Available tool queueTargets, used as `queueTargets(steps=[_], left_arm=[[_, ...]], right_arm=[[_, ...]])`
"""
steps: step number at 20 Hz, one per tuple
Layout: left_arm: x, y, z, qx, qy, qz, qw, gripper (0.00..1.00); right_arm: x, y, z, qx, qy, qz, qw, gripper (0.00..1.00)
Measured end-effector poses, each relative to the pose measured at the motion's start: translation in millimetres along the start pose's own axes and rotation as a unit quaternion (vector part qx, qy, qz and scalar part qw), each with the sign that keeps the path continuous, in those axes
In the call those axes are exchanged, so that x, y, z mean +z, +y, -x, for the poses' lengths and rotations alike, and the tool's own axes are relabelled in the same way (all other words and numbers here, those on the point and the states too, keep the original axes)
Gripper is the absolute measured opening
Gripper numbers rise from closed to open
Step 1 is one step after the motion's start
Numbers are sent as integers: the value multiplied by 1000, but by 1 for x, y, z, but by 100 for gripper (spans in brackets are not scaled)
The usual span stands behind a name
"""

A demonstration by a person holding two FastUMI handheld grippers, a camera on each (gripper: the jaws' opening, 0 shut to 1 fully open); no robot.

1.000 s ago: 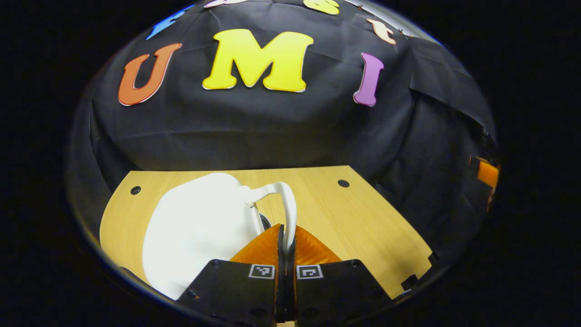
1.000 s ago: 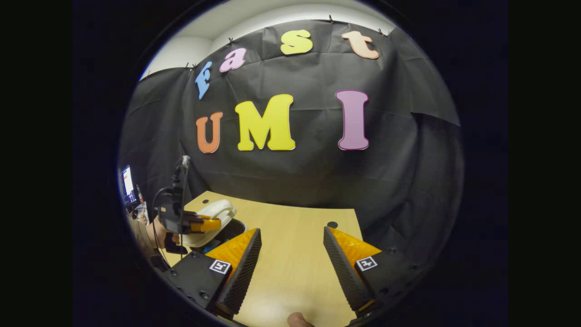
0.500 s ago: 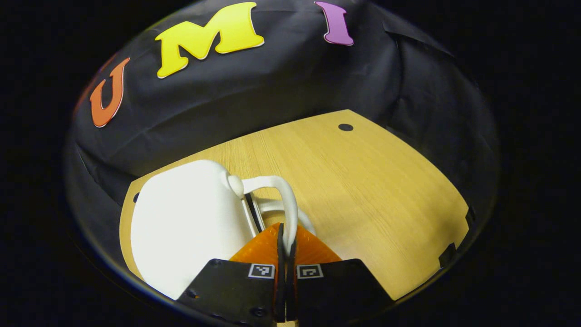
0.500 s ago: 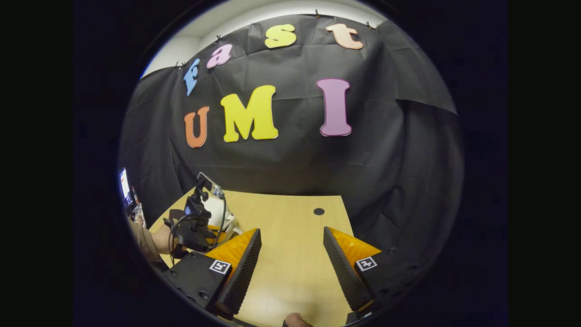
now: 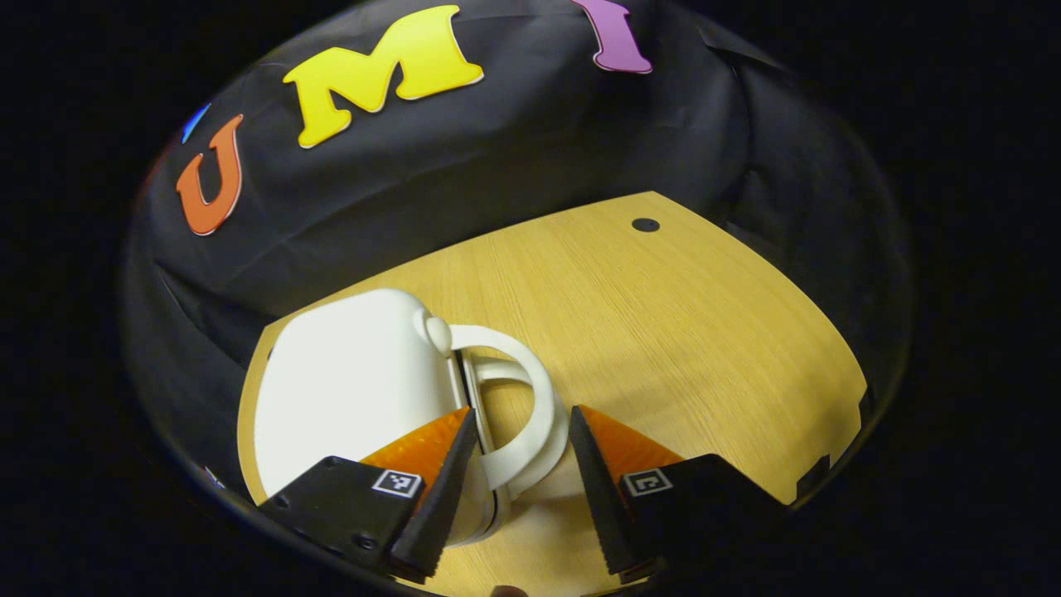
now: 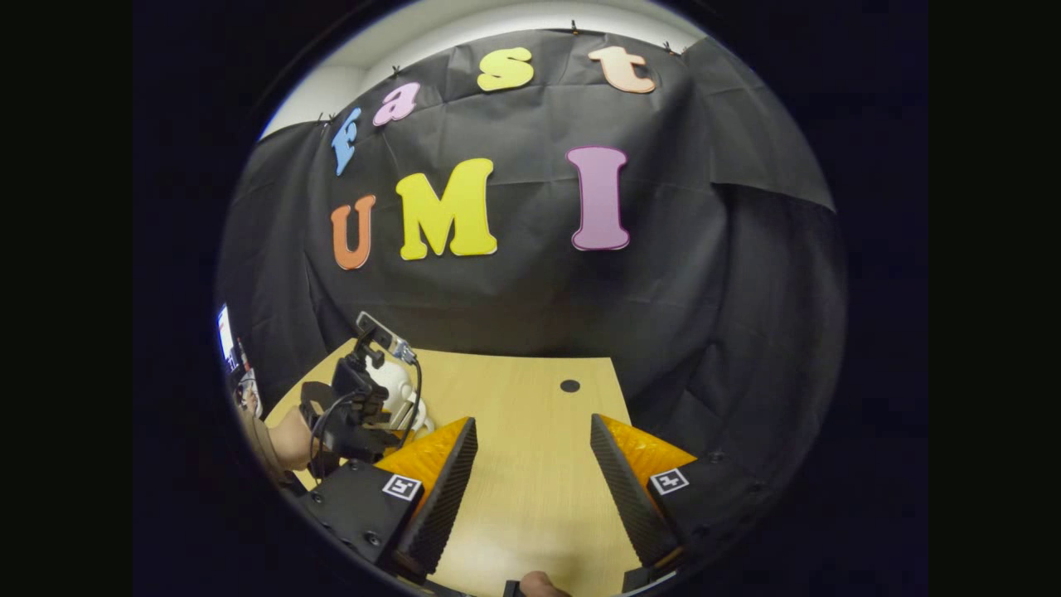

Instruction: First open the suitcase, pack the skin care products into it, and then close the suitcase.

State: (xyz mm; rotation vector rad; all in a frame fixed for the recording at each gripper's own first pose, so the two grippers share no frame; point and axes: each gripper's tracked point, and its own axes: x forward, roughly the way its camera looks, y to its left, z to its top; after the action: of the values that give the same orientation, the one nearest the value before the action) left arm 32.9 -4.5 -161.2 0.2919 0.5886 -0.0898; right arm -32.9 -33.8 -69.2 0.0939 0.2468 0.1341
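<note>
Left gripper view: the left gripper (image 5: 518,489) has let go, wide around the white suitcase's (image 5: 356,398) handle (image 5: 518,406). Suitcase lies closed, long axis near-to-far, handle rightward. Right gripper (image 6: 530,489) stays wide above the worktop (image 6: 530,414).

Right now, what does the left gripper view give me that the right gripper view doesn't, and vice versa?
Left gripper view: the white suitcase up close, shells together, its handle lying between the open fingers of the left gripper, untouched by either.

Right gripper view: the right gripper open over bare table, and, farther off, the hand holding the left gripper from outside, with its cable.

Both: the wooden table, the suitcase, the black cloth wall.
</note>
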Motion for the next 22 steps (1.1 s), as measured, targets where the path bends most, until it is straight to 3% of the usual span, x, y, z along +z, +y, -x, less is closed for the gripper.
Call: queueTargets(steps=[2, 3, 6, 10, 11, 14, 15, 16, 18, 19, 21, 22], left_arm=[[25, 25, 34, 48, -47, 23, 997, 88], [37, 38, 50, 68, -71, 41, 994, 91], [72, 71, 106, 107, -134, 90, 981, 97], [112, 102, 162, 121, -210, 119, 963, 98], [116, 108, 174, 121, -223, 129, 959, 98], [132, 123, 203, 110, -258, 150, 948, 98], [135, 126, 212, 110, -268, 149, 945, 98], [139, 128, 218, 108, -273, 148, 944, 98], [143, 132, 227, 103, -282, 147, 943, 98], [143, 134, 228, 101, -285, 145, 942, 98], [143, 134, 231, 95, -292, 142, 941, 99], [143, 133, 231, 92, -293, 142, 941, 98]], right_arm=[[8, 7, -2, 1, -2, 6, 1000, 81], [11, 12, -3, 1, -3, 8, 1000, 77], [41, 27, -2, -4, -27, 16, 999, 81], [82, 43, -3, -35, -67, 11, 997, 77], [92, 50, -4, -37, -80, 7, 996, 81], [115, 72, -4, -38, -118, 2, 992, 81], [120, 76, -6, -41, -129, 4, 991, 77], [124, 80, -7, -46, -138, 6, 989, 81], [125, 91, -10, -49, -140, 9, 989, 77], [125, 95, -11, -48, -140, 8, 989, 81], [127, 100, -9, -50, -147, 7, 988, 81], [127, 102, -9, -51, -150, 10, 987, 77]])
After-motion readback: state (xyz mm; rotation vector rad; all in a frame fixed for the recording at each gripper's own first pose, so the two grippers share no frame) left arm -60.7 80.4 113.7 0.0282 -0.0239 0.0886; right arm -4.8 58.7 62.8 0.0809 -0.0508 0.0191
